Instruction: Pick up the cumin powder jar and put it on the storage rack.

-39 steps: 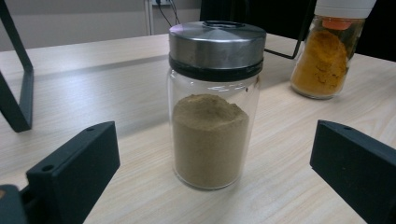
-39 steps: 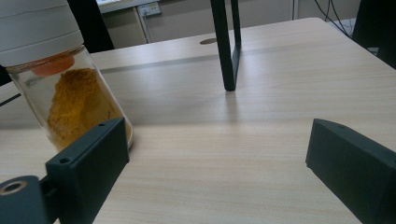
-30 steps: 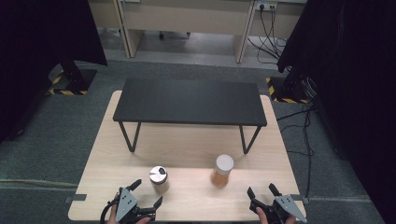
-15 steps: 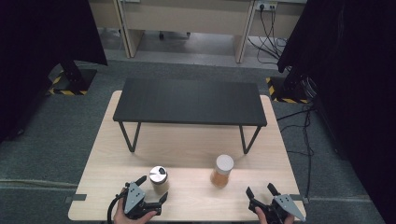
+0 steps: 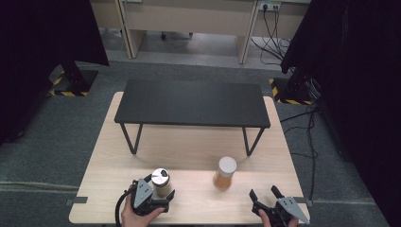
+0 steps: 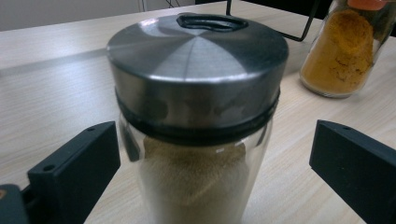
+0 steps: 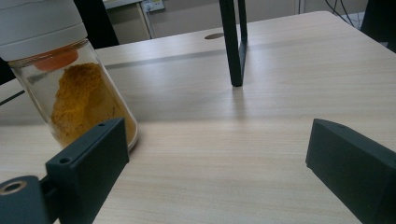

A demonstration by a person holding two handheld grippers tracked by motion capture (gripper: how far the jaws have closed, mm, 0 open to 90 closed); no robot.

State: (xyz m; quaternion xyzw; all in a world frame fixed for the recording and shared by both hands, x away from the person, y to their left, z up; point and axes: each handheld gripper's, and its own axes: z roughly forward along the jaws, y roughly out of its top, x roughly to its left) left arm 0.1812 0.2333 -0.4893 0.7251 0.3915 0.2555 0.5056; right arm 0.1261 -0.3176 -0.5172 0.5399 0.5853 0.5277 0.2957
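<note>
Now: L gripper (image 6: 212, 168) open round steel-lidded jar (image 6: 198, 116).

The left hand-held gripper (image 5: 160, 188) is held low at the near edge, jaws spread wide with a gap on each side. The right hand-held gripper (image 5: 265, 196) sits well apart, jaws likewise parted.

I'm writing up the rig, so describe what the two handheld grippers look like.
Both are black. The left gripper and right gripper each carry a grey three-cornered plate on top. A black cable loops from the left one. Up close, the fingers are flat, blocky black pads with small holes.
</note>
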